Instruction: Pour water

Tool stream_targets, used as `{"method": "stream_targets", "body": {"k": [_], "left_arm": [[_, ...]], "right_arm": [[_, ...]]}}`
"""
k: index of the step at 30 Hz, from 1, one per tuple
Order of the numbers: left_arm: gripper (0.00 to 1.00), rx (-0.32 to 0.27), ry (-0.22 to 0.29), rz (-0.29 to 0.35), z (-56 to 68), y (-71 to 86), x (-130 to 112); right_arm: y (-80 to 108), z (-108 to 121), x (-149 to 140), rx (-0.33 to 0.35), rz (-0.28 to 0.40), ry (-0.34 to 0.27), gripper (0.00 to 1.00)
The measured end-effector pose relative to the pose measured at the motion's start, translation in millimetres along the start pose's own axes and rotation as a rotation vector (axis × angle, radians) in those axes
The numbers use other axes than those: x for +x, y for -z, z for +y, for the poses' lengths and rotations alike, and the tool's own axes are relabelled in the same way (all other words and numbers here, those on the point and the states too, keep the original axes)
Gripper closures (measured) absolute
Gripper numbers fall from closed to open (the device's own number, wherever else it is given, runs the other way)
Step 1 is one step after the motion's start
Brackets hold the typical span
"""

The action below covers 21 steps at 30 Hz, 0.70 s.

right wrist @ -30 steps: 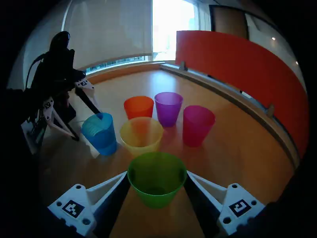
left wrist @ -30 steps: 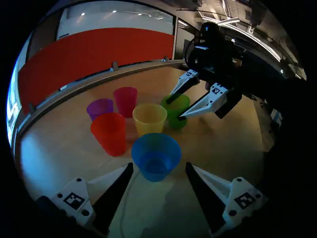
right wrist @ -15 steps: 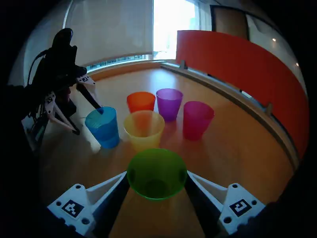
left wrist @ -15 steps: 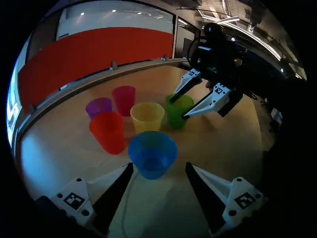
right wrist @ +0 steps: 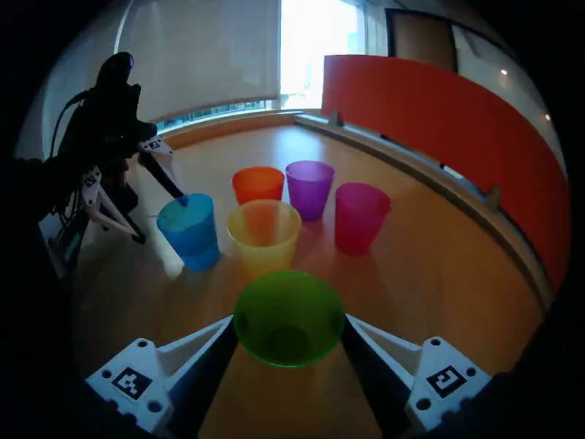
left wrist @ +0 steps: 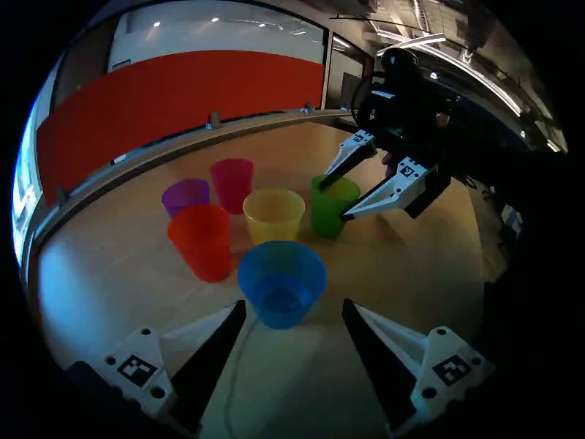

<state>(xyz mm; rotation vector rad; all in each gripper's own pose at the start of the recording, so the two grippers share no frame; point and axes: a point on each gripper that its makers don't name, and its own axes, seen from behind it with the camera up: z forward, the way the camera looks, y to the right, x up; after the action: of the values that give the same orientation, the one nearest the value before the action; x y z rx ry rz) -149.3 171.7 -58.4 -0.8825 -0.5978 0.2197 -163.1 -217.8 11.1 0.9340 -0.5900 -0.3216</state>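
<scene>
A green cup stands between the fingers of my right gripper, which is shut on its sides; I look down into it. In the left gripper view the same green cup stays upright in the right gripper. A blue cup with a darker pool at its bottom sits on the wooden table. It lies between the spread fingers of my left gripper, with a gap on the right side. The right gripper view shows the left gripper straddling the blue cup.
A yellow cup, a red cup, a purple cup and a magenta cup cluster behind the blue one. A red partition and a rail run along the table's far edge. A person's dark sleeves hold both grippers.
The green cup has come up and sits more upright in the right gripper, and I now look into it from above. The left gripper has barely moved around the blue cup.
</scene>
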Motion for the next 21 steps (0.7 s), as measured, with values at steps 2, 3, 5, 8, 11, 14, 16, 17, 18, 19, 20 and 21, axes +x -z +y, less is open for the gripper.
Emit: {"method": "stream_targets", "body": {"k": [2, 3, 5, 8, 11, 14, 16, 17, 18, 19, 20, 21], "left_arm": [[0.02, 0.004, 0.002, 0.0, -0.5, 1.1, -0.5], [0.02, 0.007, 0.004, 0.001, -1.0, 2.1, -0.8], [0.02, 0.013, 0.009, 0.002, -1.8, 3.9, -1.3], [0.02, 0.021, 0.02, 0.002, -2.3, 7.4, -4.1], [0.02, 0.034, 0.025, 0.003, -3.0, 11.8, -7.6], [0.02, 0.055, 0.031, 0.009, -5.8, 16.7, -8.9], [0.02, 0.07, 0.04, 0.017, -8.7, 20.0, -9.1], [0.02, 0.077, 0.045, 0.02, -10.1, 21.6, -9.1], [0.02, 0.087, 0.052, 0.025, -12.2, 23.5, -9.1], [0.02, 0.095, 0.058, 0.03, -14.2, 25.4, -9.0], [0.02, 0.104, 0.064, 0.035, -16.1, 27.2, -9.0], [0.02, 0.115, 0.069, 0.041, -18.4, 29.6, -8.8]], "right_arm": [[1.2, -0.2, -2.8, -0.003, -0.005, -0.001, 0.03], [2.2, -0.3, -4.5, -0.005, -0.008, -0.002, 0.01], [4.4, -0.5, -7.5, -0.009, -0.013, -0.003, 0.0], [8.8, -0.6, -11.2, -0.018, -0.016, -0.005, 0.0], [14.8, 0.1, -16.3, -0.033, -0.018, -0.012, 0.0], [23.1, 0.7, -23.2, -0.05, -0.018, -0.026, 0.0], [29.4, 0.7, -27.9, -0.062, -0.017, -0.038, 0.0], [32.3, 0.7, -30.1, -0.067, -0.016, -0.043, 0.0], [35.9, 0.7, -32.2, -0.074, -0.013, -0.049, 0.0], [39.0, 0.6, -34.1, -0.081, -0.009, -0.055, 0.0], [42.2, 0.6, -35.9, -0.088, -0.006, -0.061, 0.0], [46.2, 0.5, -38.4, -0.096, -0.003, -0.068, 0.0]]}}
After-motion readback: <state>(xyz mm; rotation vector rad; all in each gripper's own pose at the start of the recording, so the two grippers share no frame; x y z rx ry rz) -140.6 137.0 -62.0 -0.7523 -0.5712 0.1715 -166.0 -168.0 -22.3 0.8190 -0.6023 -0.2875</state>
